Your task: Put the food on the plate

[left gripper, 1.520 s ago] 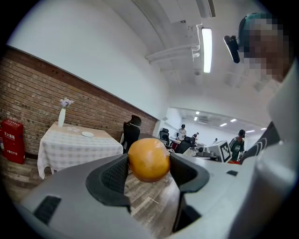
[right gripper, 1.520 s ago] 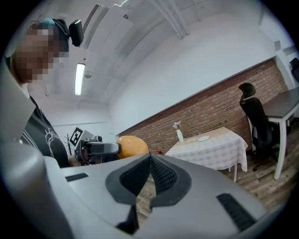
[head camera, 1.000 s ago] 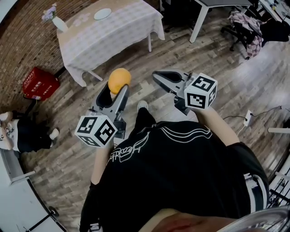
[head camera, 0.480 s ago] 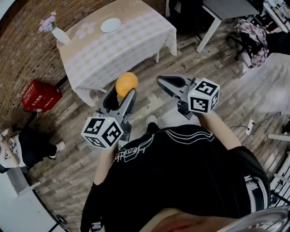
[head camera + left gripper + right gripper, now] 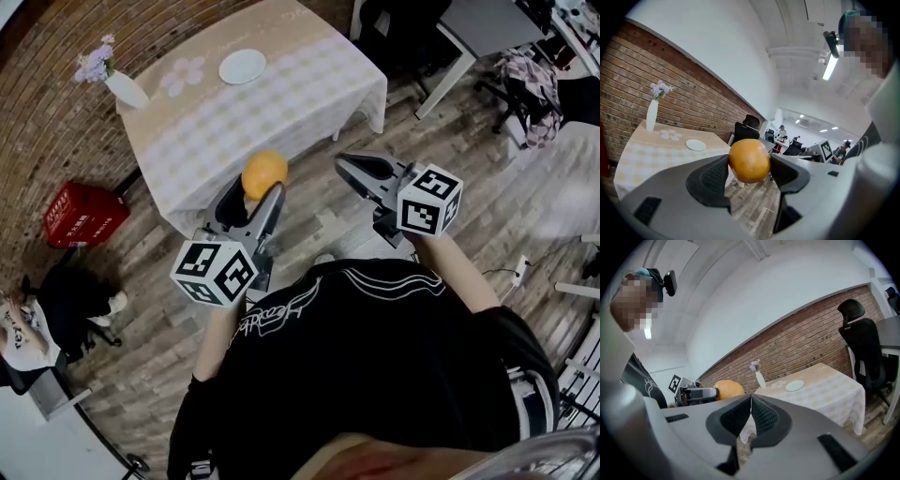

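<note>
Left tool (image 5: 251, 195) pinched orange (image 5: 264, 173) across middle, up in air near worktop (image 5: 281, 103) edge. Right tool (image 5: 751, 413) pressed together, empty. Plate (image 5: 243, 66) at worktop's far side. Orange looked firm, light, round, likely to roll; grip best at widest girth.

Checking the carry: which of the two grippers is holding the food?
The left gripper: its jaws clamp the orange, while the right gripper is shut with nothing between its jaws.

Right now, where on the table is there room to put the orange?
The plate is bare for the orange. The cloth is free from the plate to the near edge and the right corner. Only the left corner, by the vase, is crowded.
</note>
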